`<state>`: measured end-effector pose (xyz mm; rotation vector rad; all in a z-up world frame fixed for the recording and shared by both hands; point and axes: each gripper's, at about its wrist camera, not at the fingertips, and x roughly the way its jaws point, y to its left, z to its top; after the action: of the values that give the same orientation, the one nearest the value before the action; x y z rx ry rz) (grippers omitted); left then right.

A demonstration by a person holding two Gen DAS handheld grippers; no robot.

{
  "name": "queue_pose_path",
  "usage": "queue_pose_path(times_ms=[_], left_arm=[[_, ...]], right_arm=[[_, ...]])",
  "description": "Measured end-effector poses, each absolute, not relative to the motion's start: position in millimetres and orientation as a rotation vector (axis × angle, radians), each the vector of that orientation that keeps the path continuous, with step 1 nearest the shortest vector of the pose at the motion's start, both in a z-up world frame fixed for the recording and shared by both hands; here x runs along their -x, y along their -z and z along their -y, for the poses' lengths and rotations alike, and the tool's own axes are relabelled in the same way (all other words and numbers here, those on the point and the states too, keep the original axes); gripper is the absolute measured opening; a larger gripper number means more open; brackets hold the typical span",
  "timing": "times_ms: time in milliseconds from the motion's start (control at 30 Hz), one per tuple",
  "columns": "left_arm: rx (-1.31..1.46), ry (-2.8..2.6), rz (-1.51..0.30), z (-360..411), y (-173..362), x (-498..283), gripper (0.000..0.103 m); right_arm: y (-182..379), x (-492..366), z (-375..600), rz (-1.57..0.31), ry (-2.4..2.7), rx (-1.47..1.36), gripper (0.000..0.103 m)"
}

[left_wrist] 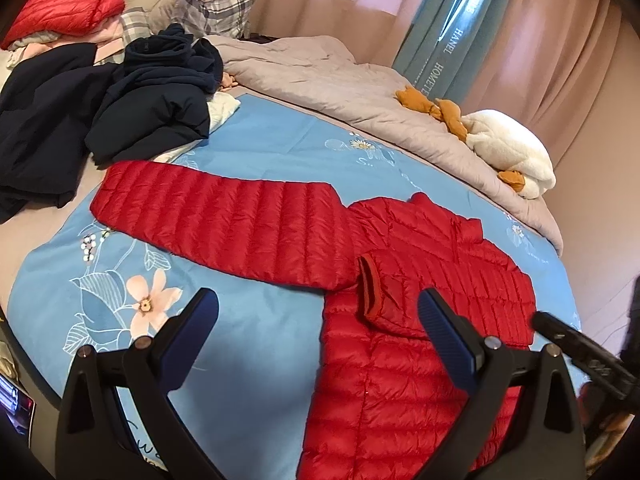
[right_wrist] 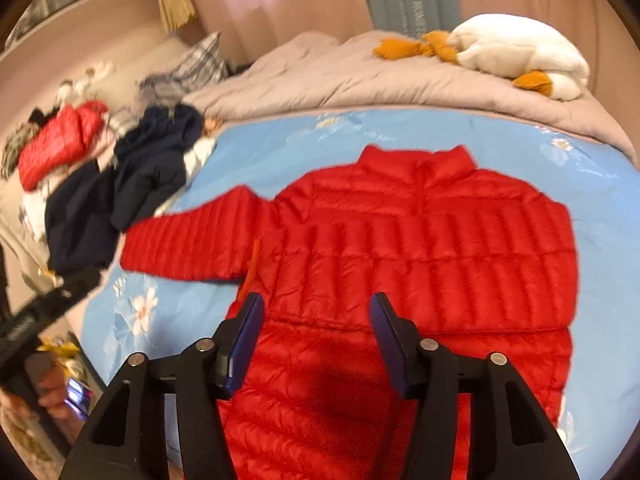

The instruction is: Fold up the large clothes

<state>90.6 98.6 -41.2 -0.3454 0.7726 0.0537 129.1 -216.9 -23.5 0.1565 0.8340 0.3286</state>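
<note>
Left claw [left_wrist: 318, 312] and right claw [right_wrist: 316, 316] both gape wide, empty.

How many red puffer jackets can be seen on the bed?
2. One red jacket lies spread on the blue sheet, below both open grippers. A second red jacket sits on the clothes pile near the pillows. Others may be hidden in that pile.

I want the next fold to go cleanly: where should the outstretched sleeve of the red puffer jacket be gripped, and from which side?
Probably at the cuff end of the outstretched sleeve, approached from the jacket's left side by the left gripper, which is open. The sleeve lies flat and straight on the blue sheet, its cuff free near the dark clothes pile, so pinching that thin edge lets it swing across the red jacket body.
</note>
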Motion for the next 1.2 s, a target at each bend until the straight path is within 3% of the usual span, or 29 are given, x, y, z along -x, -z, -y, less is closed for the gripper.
queue_pose_path(times_ms=[100,400,567,633,733,800,867,1200], left_arm=[[0.333,-0.041,-0.781,-92,45,-100,0.1],[0.33,0.101,-0.863,-61,82,-156,0.098],[0.331,0.131,-0.959,-43,121,-190,0.09],[0.341,0.154,-1.015,-36,137,-197,0.084],[0.348,0.18,-1.064,-28,154,-202,0.066],[0.351,0.187,-1.063,-24,159,-203,0.033],[0.326,0.158,-1.033,-21,158,-203,0.019],[0.279,0.071,-0.9,-30,118,-237,0.015]], right_arm=[[16,-121,231,-0.798,-0.291,-0.187,0.067],[11,-93,270,-0.697,-0.15,-0.243,0.073],[23,-86,296,-0.701,-0.096,-0.332,0.073],[28,-84,305,-0.709,-0.077,-0.353,0.073],[35,-81,314,-0.717,-0.041,-0.37,0.073],[38,-79,321,-0.72,-0.028,-0.385,0.073],[42,-77,326,-0.723,-0.02,-0.404,0.073],[40,-64,338,-0.696,0.011,-0.421,0.073]])
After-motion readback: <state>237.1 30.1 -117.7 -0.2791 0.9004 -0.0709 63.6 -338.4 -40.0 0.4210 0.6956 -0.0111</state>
